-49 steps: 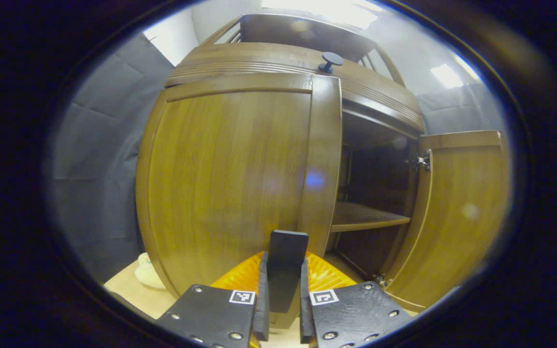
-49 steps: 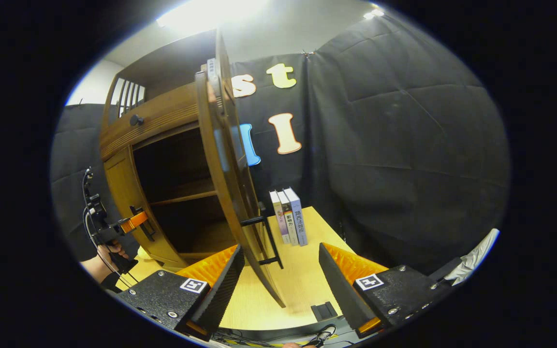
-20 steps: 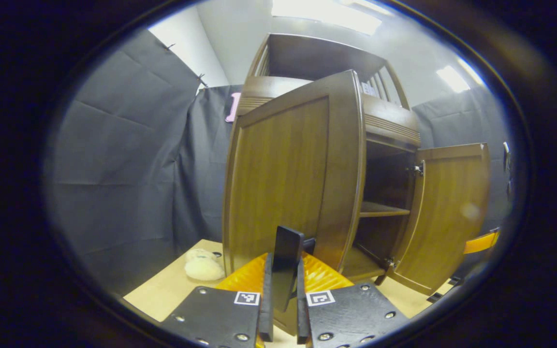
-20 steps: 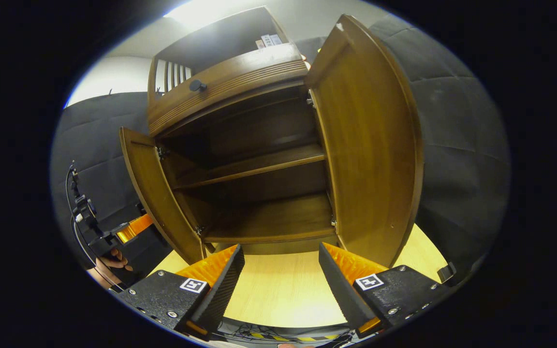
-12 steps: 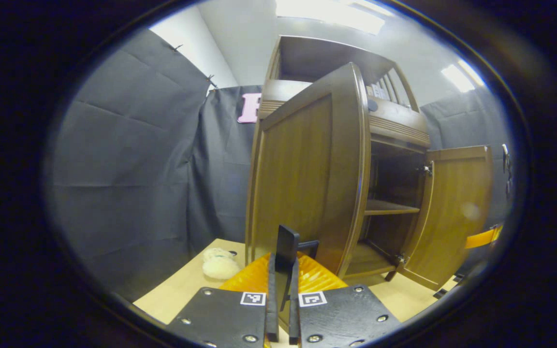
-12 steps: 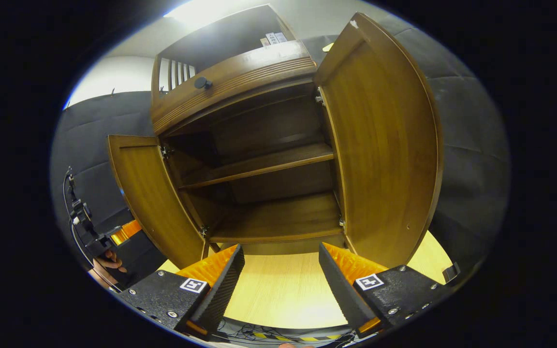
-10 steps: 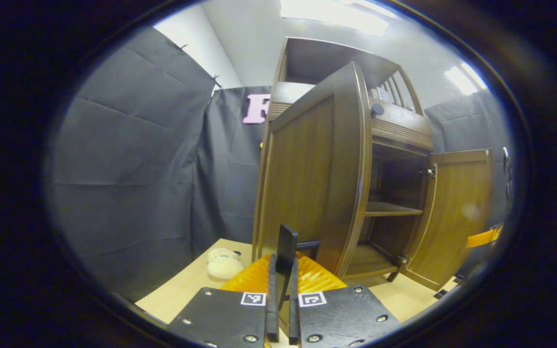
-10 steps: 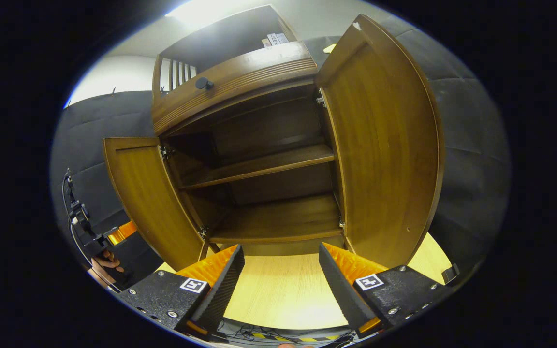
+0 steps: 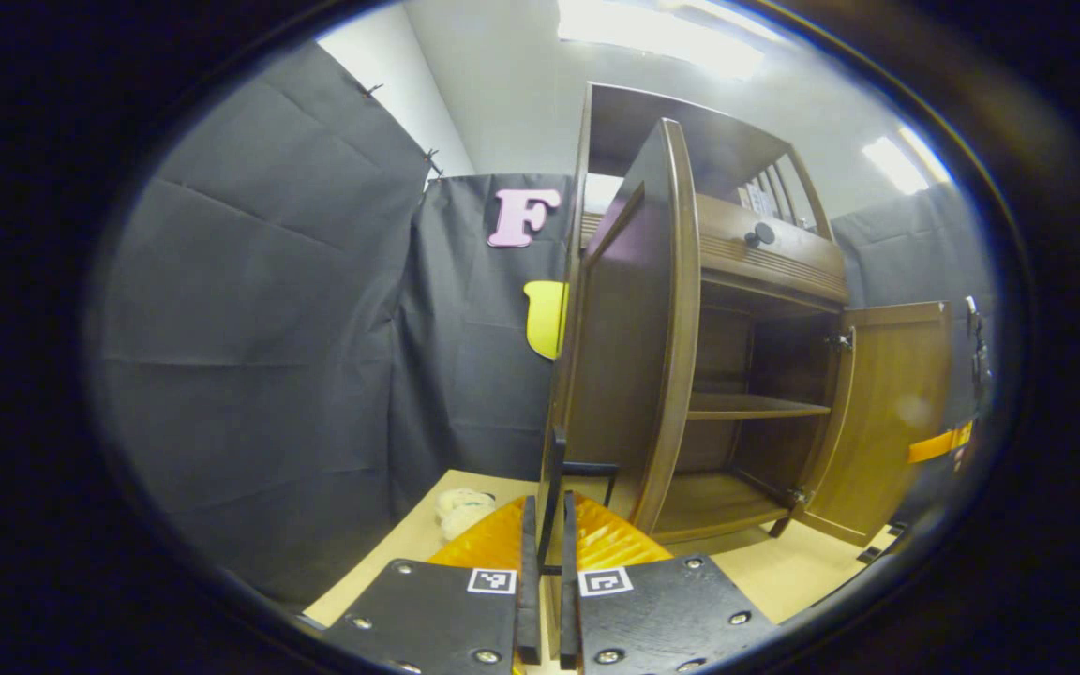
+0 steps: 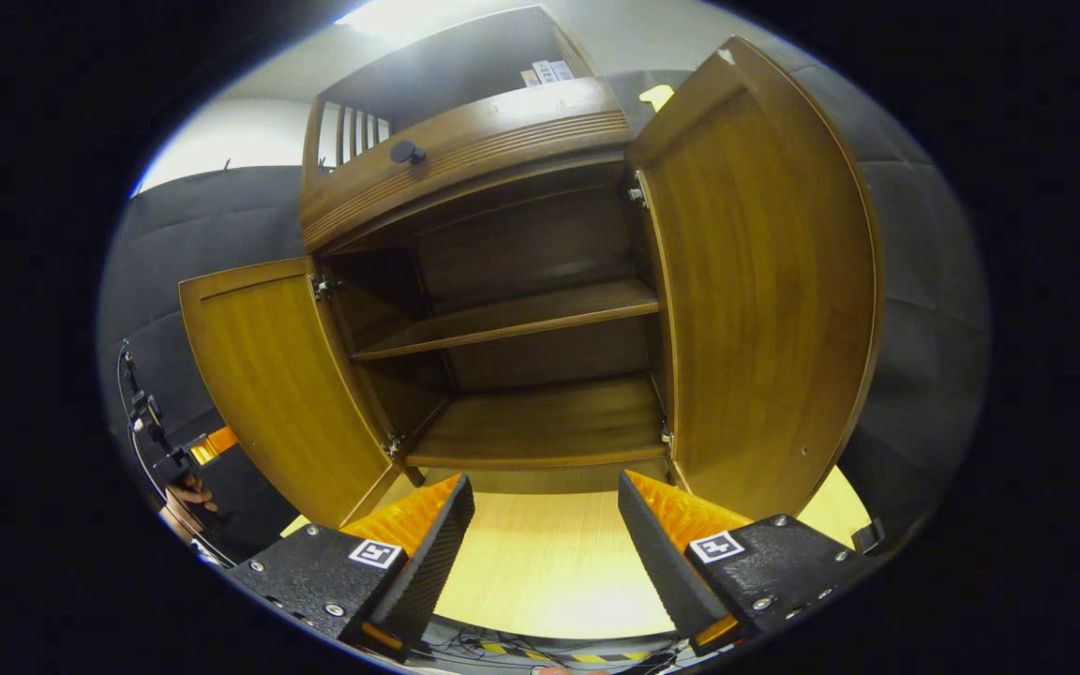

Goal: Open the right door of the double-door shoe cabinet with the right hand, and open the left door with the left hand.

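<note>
Jaws: left gripper [image 9: 546,562] clenched on left door handle [image 9: 555,487], holding left door [image 9: 629,347] swung wide; right gripper [image 10: 545,534] released, clear of open right door [image 10: 756,291]; shoe cabinet [image 10: 502,150] interior exposed.

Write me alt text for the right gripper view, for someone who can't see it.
A wooden shoe cabinet stands with both doors swung wide, the left door and right door framing two bare shelves. The right gripper hangs in front over the table, jaws apart and holding nothing.
</note>
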The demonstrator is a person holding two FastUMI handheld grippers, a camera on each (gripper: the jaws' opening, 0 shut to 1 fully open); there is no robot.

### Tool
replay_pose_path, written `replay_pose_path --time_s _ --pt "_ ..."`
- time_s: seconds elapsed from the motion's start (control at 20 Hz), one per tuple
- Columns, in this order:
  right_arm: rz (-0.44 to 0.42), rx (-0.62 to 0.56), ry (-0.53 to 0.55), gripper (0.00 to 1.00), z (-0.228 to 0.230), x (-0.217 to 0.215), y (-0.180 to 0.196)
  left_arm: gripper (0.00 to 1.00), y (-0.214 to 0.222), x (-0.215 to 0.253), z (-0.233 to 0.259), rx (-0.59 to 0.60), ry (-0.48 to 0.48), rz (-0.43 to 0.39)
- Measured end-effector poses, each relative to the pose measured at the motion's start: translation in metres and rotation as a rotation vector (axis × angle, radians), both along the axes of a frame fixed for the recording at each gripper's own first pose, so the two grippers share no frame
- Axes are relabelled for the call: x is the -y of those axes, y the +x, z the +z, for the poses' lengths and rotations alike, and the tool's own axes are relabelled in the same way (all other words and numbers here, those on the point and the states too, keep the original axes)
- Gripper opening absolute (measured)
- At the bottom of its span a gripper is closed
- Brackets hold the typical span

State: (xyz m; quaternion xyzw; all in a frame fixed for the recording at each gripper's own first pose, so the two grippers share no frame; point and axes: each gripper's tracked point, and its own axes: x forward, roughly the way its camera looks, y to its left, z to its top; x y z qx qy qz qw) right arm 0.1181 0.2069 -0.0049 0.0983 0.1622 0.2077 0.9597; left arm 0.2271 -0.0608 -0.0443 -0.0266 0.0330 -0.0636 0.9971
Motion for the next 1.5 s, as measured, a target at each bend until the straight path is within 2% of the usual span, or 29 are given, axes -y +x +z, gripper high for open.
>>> replay_pose_path --time_s 0.1,0.25,0.3,0.35,0.4,0.5,0.55,0.65,0.8,0.85,0.9,0.95,1.0,1.05,1.1,1.2,1.3,1.45,1.5 --pt "-0.001 0.000 0.003 0.92 0.003 -0.002 0.001 0.09 -0.003 -0.008 -0.003 -0.021 -0.002 0.017" --pt "-0.006 0.001 0.006 0.92 0.006 -0.002 0.003 0.09 -0.003 -0.003 -0.004 -0.022 0.006 -0.018" --pt "-0.006 -0.001 0.006 0.95 0.006 -0.002 0.003 0.09 -0.004 -0.007 -0.007 -0.023 0.013 -0.021" --pt "-0.009 -0.002 0.003 0.92 0.006 -0.002 0.005 0.09 -0.006 -0.009 -0.006 -0.023 0.012 -0.020" --pt "-0.015 -0.001 0.000 0.95 0.006 0.000 0.005 0.09 -0.005 -0.011 -0.004 -0.015 0.012 -0.017" --pt "-0.035 0.004 0.005 0.96 0.009 0.005 0.008 0.09 -0.003 -0.012 -0.002 -0.001 0.000 0.003" --pt "-0.047 0.006 0.009 0.92 0.009 0.007 0.010 0.09 -0.004 -0.013 0.001 0.005 -0.008 0.025" --pt "-0.075 0.013 0.008 0.96 0.011 0.013 0.015 0.09 -0.006 -0.016 0.008 0.030 -0.021 0.068" --pt "-0.133 0.050 0.015 0.96 0.018 0.024 0.021 0.08 -0.005 -0.021 0.021 0.089 -0.026 0.126" --pt "-0.155 0.071 0.013 0.92 0.022 0.028 0.023 0.12 -0.004 -0.019 0.026 0.109 -0.031 0.127" --pt "-0.177 0.094 0.004 0.91 0.027 0.033 0.023 0.08 -0.004 -0.015 0.031 0.128 -0.038 0.118" --pt "-0.194 0.117 -0.007 0.91 0.031 0.036 0.025 0.13 -0.002 -0.007 0.036 0.147 -0.052 0.090" --pt "-0.202 0.137 -0.016 0.91 0.034 0.038 0.026 0.13 -0.002 0.004 0.040 0.161 -0.065 0.048" --pt "-0.212 0.150 -0.021 0.91 0.037 0.040 0.026 0.08 -0.001 0.014 0.044 0.172 -0.070 0.006" --pt "-0.218 0.161 -0.018 0.95 0.040 0.042 0.026 0.08 -0.001 0.019 0.044 0.173 -0.059 -0.019" --pt "-0.235 0.176 -0.013 0.95 0.044 0.045 0.026 0.20 -0.003 0.026 0.045 0.175 -0.032 -0.058" --pt "-0.254 0.190 -0.016 0.95 0.046 0.050 0.023 0.47 -0.003 0.028 0.045 0.187 -0.028 -0.058" --pt "-0.294 0.204 -0.056 0.95 0.043 0.059 0.019 0.88 -0.003 0.040 0.040 0.152 -0.072 -0.047" --pt "-0.306 0.203 -0.061 0.95 0.042 0.062 0.015 0.88 -0.004 0.043 0.037 0.137 -0.077 -0.046"
